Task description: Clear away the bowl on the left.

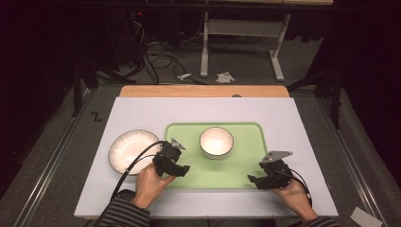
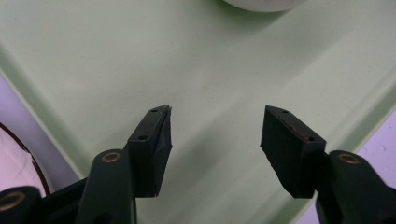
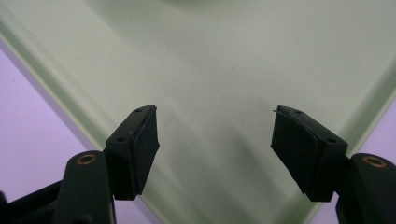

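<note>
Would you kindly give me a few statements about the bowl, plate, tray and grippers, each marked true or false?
1. The bowl stands on the green tray. True.
2. The plate lies on the tray. False: it lies on the white tabletop, left of the tray.
3. The left gripper is open and empty. True.
4. The right gripper holds the bowl. False: it is open, over a tray corner.

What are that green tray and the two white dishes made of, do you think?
The green tray looks like matte moulded plastic: even pale colour, rounded raised rim, no gloss. The bowl on it and the plate beside it look like glazed ceramic: smooth white, thin dark rims; melamine can't be ruled out.
</note>
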A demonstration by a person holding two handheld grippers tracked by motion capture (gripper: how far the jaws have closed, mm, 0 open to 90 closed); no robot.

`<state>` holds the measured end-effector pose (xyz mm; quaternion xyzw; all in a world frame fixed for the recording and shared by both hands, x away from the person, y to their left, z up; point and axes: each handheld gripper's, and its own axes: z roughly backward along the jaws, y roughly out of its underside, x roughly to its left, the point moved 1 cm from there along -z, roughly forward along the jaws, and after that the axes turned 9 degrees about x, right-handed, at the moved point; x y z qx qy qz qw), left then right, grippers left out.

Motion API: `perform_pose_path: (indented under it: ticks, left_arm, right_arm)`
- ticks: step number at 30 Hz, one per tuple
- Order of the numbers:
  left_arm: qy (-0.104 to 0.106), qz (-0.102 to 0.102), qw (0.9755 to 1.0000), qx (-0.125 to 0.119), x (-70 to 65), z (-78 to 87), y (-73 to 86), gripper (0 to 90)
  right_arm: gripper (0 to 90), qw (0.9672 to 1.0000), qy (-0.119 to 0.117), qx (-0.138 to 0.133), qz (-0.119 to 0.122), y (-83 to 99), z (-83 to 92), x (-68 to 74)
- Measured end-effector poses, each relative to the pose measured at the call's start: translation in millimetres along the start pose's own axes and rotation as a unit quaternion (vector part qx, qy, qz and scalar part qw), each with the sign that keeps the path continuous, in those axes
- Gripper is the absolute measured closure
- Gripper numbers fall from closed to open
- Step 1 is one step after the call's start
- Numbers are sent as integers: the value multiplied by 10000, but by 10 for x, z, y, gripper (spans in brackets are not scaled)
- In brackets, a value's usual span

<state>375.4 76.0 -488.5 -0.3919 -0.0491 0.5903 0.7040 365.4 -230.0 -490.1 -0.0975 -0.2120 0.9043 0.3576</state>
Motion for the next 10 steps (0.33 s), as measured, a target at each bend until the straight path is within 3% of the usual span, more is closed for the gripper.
perform_pose_path:
  ticks: [10]
  left_arm:
    - [26, 34, 10000, 32, 0, -13, 4, 424]
  right_arm:
    - [331, 10000, 16, 59, 15, -2, -3, -3]
